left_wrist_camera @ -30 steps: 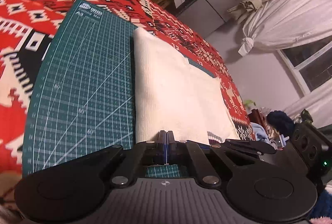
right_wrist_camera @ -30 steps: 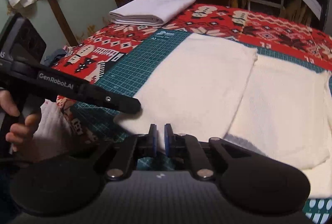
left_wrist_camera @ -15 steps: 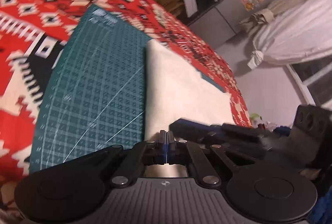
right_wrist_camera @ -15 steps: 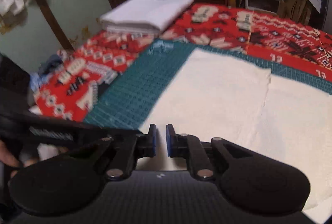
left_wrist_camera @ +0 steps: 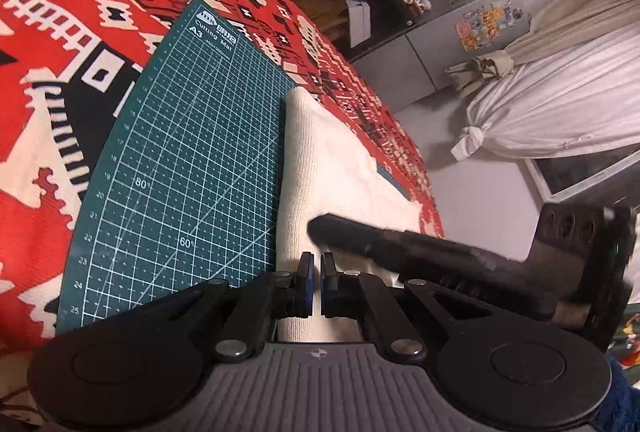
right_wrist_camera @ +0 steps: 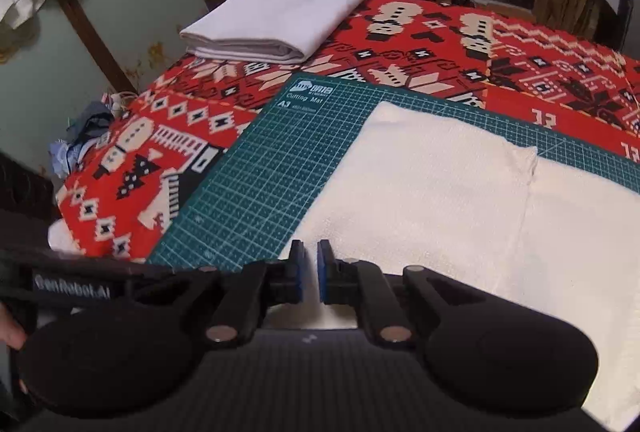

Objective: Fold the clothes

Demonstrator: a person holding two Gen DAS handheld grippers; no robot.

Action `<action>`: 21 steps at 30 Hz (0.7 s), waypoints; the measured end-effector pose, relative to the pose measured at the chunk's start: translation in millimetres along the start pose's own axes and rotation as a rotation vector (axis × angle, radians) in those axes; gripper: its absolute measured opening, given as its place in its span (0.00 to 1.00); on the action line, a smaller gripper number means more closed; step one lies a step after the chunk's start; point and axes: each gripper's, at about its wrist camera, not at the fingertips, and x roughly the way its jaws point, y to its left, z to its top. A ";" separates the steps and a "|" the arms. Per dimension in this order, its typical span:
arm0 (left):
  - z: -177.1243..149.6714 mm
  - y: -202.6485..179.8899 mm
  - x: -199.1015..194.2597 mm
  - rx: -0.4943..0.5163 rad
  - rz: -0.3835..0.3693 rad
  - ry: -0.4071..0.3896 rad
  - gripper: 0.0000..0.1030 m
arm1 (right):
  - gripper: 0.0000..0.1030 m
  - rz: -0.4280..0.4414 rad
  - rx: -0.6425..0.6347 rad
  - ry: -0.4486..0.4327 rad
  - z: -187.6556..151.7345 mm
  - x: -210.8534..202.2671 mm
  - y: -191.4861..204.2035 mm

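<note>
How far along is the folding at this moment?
Done: one white garment lies folded on the patterned cloth. In hand: the cream garment on the cutting mat has one side folded over; both the left gripper and right gripper are slightly open at its near edge. Left: further folds.

The right gripper (right_wrist_camera: 311,268) hovers low over the near left corner of a cream knitted garment (right_wrist_camera: 460,200), its 2 blue-padded fingers (right_wrist_camera: 298,272) parted by a narrow gap with nothing between them. The garment lies flat on a green cutting mat (right_wrist_camera: 256,184), one layer folded over another, on a red patterned cloth (right_wrist_camera: 440,40). A folded white cloth (right_wrist_camera: 280,16) sits farther back, and the left gripper (right_wrist_camera: 80,284) crosses the lower left edge.
</note>
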 end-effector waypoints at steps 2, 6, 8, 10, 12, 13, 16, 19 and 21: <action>0.3 2.1 1.0 -0.012 -0.015 0.002 0.02 | 0.07 -0.043 -0.013 -0.007 8.2 4.3 -0.3; 0.0 4.7 1.5 -0.010 -0.017 0.006 0.02 | 0.03 -0.036 0.007 0.007 7.5 15.9 -7.1; -1.4 8.7 1.6 -0.026 -0.021 0.009 0.02 | 0.03 -0.038 0.027 0.019 10.3 14.3 -7.5; -2.0 11.5 2.0 -0.041 -0.033 0.009 0.02 | 0.04 -0.033 0.052 0.006 17.8 12.4 -8.4; -2.5 11.0 2.2 -0.033 -0.035 0.006 0.02 | 0.04 -0.050 0.047 0.005 23.7 17.7 -9.5; -2.8 10.2 2.2 -0.024 -0.033 0.004 0.02 | 0.03 -0.060 0.044 0.008 26.4 21.0 -10.1; -3.4 11.9 1.9 -0.018 -0.052 -0.005 0.02 | 0.01 -0.054 0.031 0.005 24.9 25.5 -11.8; -4.1 17.0 3.0 -0.033 -0.087 -0.010 0.02 | 0.01 -0.051 0.064 0.016 34.9 23.1 -15.3; -5.3 21.0 2.3 -0.046 -0.108 -0.012 0.02 | 0.02 -0.072 0.071 -0.008 43.2 23.9 -18.5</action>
